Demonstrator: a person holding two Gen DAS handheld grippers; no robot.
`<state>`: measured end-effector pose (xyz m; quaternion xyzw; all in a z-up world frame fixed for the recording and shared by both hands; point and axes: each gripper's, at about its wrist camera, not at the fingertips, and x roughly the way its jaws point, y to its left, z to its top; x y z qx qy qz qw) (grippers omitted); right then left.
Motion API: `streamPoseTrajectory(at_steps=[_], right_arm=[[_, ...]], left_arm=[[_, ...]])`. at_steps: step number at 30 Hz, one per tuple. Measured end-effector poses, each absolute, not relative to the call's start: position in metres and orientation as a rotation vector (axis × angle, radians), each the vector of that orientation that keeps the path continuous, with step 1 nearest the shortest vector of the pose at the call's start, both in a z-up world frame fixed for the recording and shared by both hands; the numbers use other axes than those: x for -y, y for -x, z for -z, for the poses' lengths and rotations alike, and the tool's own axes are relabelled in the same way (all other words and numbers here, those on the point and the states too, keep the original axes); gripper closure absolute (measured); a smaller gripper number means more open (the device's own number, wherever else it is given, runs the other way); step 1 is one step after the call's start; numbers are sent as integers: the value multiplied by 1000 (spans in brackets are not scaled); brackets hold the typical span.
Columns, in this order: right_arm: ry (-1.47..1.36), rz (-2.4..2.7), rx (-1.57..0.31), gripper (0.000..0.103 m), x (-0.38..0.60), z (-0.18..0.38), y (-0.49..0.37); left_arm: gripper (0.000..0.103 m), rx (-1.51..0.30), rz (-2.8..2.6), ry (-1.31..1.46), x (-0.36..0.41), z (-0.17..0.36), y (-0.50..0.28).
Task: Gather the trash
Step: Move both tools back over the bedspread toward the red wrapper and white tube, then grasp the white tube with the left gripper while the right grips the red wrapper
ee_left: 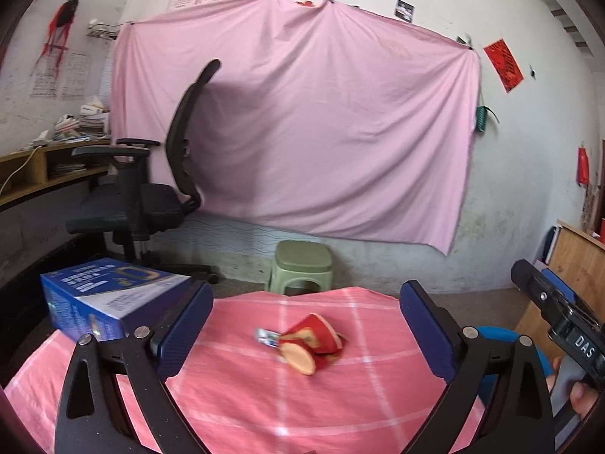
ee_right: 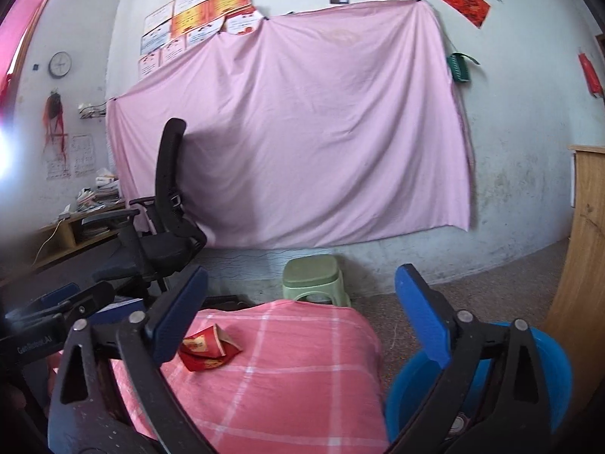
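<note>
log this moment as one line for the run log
left tool: open, empty | right tool: open, empty | crushed red cup: on pink cloth | blue bin: right of table

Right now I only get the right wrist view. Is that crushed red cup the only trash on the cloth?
Observer: No. The left wrist view shows a small white-and-blue wrapper lying against the crushed red cup.
Operator: What is the blue thing behind the left gripper?
Observer: A blue box, standing on the pink cloth at its far left corner.
Operator: Is the left gripper carrying anything?
Observer: No. The left gripper has its jaws wide open and empty, with the cup lying ahead of them.
</note>
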<state>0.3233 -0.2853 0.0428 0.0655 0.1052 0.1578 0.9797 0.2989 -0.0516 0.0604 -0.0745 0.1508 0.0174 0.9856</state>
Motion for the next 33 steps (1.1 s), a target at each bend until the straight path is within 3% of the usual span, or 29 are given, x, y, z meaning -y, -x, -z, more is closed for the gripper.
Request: streamPoseTrajectory(at_steps=[6, 18, 26, 33], right_arm=[[-56, -388, -236, 0, 245, -30, -327], [116, -554, -500, 0, 172, 15, -362], [214, -626, -727, 0, 131, 42, -406], [275, -649, -804, 3, 117, 53, -426]], left_arm=[[3, -307, -108, 162, 15, -45, -296], [3, -356, -173, 141, -34, -12, -278], [3, -480, -174, 215, -55, 8, -283], [3, -564, -135, 242, -53, 15, -292]])
